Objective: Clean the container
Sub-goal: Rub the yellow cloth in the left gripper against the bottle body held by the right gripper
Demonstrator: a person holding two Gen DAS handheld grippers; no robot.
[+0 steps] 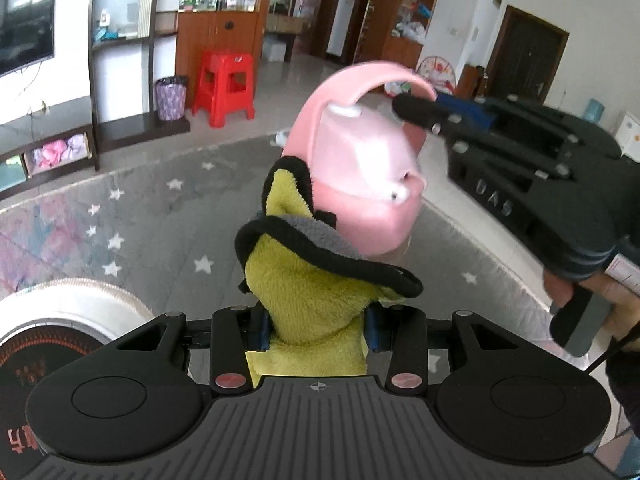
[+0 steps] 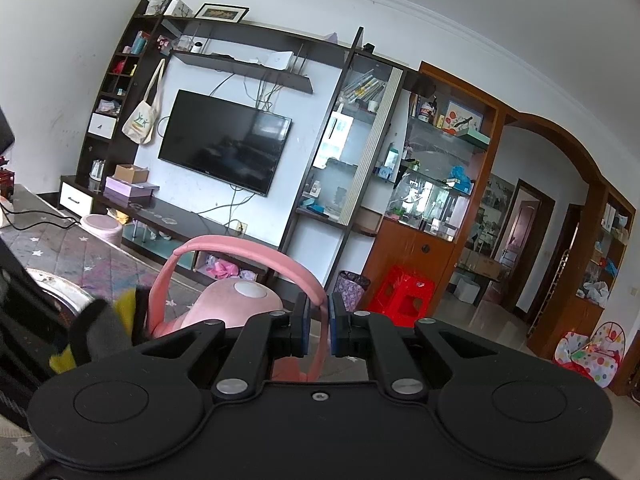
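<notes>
A pink plastic container (image 1: 360,184) with an arched handle (image 1: 376,74) hangs in the air above the table. My right gripper (image 1: 416,114) is shut on the handle; in the right wrist view the handle (image 2: 320,312) runs between its blue pads, and the container body (image 2: 232,304) sits below. My left gripper (image 1: 316,330) is shut on a yellow-green cloth (image 1: 308,292) with black trim. The cloth's upper corner (image 1: 288,188) touches the container's left side. The cloth also shows at the left of the right wrist view (image 2: 124,308).
A grey star-patterned cloth covers the table (image 1: 140,220). A round white appliance with a dark top (image 1: 52,332) sits at the near left. Beyond the table are a red stool (image 1: 226,84), a purple bin (image 1: 171,98) and a TV cabinet (image 2: 224,140).
</notes>
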